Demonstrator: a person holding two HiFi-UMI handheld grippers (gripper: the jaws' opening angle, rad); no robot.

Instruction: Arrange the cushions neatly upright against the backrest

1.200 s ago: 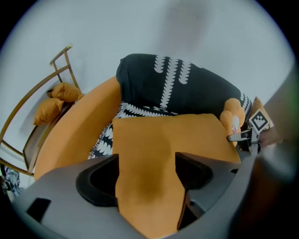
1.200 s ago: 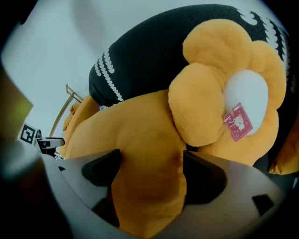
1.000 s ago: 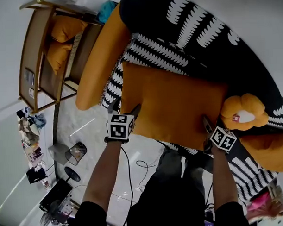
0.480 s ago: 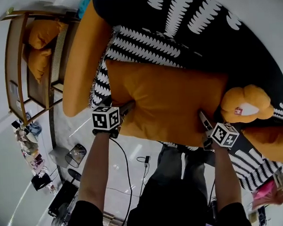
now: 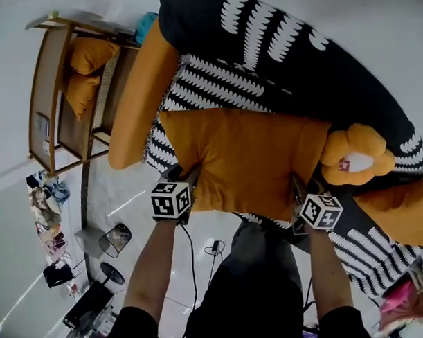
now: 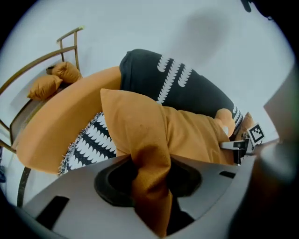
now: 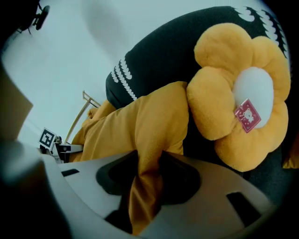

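A plain orange cushion (image 5: 249, 160) hangs over the patterned sofa seat (image 5: 215, 85), held by both lower corners. My left gripper (image 5: 191, 178) is shut on its left corner (image 6: 149, 186). My right gripper (image 5: 297, 189) is shut on its right corner (image 7: 142, 186). The cushion (image 6: 154, 126) now stands more upright, tilted toward the black backrest (image 6: 187, 88). A flower-shaped orange cushion (image 7: 238, 88) with a white centre and pink tag leans against the backrest (image 7: 159, 51), touching the held cushion (image 7: 140, 126) on its right. Another orange cushion (image 5: 396, 207) lies further right.
The sofa's orange armrest (image 5: 136, 98) curves along the left. Beyond it stands a wooden-framed chair (image 5: 53, 87) with orange pillows (image 5: 83, 72). A person's legs in dark trousers (image 5: 261, 288) are below the cushion. Cables and small objects lie on the pale floor (image 5: 115, 196).
The orange cushion went from lying flat between the grippers to raised and tilted up toward the backrest. Both grippers kept their hold and bunched the corners.
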